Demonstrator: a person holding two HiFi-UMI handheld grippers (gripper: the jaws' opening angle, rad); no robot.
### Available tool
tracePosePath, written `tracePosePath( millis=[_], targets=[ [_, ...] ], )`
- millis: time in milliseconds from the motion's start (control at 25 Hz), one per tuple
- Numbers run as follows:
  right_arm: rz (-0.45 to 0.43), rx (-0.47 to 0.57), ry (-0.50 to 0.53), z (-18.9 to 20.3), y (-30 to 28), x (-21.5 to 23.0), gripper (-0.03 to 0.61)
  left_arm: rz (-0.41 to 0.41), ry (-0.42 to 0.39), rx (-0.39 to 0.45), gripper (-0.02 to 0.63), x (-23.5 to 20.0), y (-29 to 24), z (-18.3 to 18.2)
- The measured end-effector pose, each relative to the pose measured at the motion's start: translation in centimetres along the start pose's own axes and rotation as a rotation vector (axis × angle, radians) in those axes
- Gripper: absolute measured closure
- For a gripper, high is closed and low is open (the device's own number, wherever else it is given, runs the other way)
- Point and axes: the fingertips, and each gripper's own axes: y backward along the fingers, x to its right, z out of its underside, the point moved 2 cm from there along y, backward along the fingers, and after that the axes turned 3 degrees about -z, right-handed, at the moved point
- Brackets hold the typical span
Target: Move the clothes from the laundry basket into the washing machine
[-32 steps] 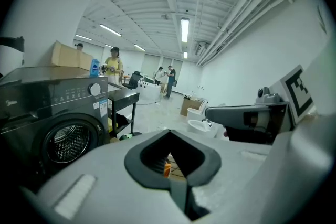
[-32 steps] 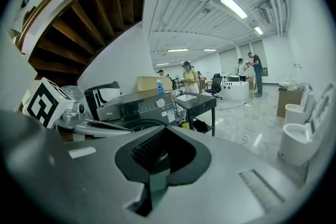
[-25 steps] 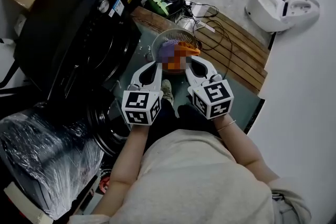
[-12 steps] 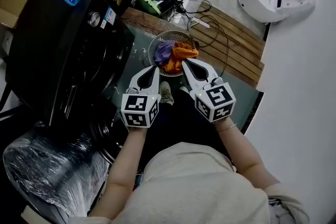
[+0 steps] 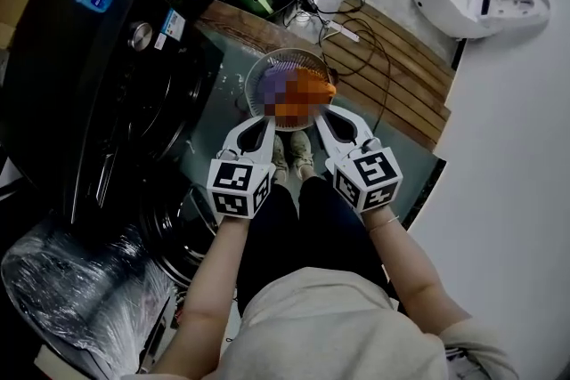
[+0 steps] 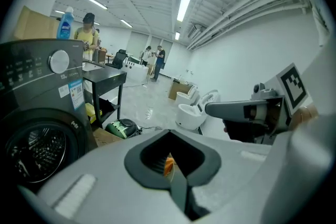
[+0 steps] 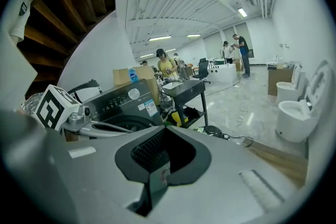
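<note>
Two empty pairs of jaws, both clenched shut: left gripper (image 5: 256, 122) & right gripper (image 5: 324, 115) side by side just short of laundry basket (image 5: 252, 77), prob lining up for clothes (image 5: 294, 93) heaped inside. Washing machine (image 5: 107, 93) close by on left.

Bright, even light from ceiling tubes (image 6: 183, 6); fisheye-bent edges, dark corners, head view perhaps slightly soft.

Head view steeply down; gripper views forward, low; all share washing machine (image 5: 107, 102).
</note>
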Motion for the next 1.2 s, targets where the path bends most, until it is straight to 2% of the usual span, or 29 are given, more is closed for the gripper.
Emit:
tracePosePath(
  millis=[120,240,360,480,600,760,960,1200],
  targets=[
    [-0.023,-0.043,-0.029,2.2,-0.9,1.7,0.557,-0.003,0.016,0.006,0.612,-0.6,-2.0,1.3],
    [-0.003,-0.067,-0.029,4.5,-2.5,3.9,0.557,0.002,0.046,-0.012,0.612,-1.8,-4.9,3.4],
    [0.049,-0.069,-0.026,6.7,-3.4,5.9,0.557,0.024,-0.011,-0.064,0.612,-2.1,-7.9,6.1],
    [0.08,-0.078,-0.07,9.0,-3.9,8.0,0.557,0.056,-0.063,-0.123,0.611,-1.7,-10.8,8.7],
    [0.105,-0.091,-0.094,11.5,-5.1,10.4,0.557,0.064,-0.066,-0.157,0.558,-2.0,-14.0,10.7],
    [0.15,-0.12,-0.137,15.8,-7.2,13.0,0.557,0.059,-0.054,-0.17,0.529,-3.1,-18.1,13.6],
    [0.201,-0.168,-0.17,21.1,-9.5,15.9,0.557,0.067,-0.069,-0.234,0.515,-4.2,-23.2,18.1],
    [0.223,-0.16,-0.226,25.3,-11.4,19.8,0.557,0.136,-0.15,-0.288,0.439,-4.4,-29.6,23.1]
  ],
)
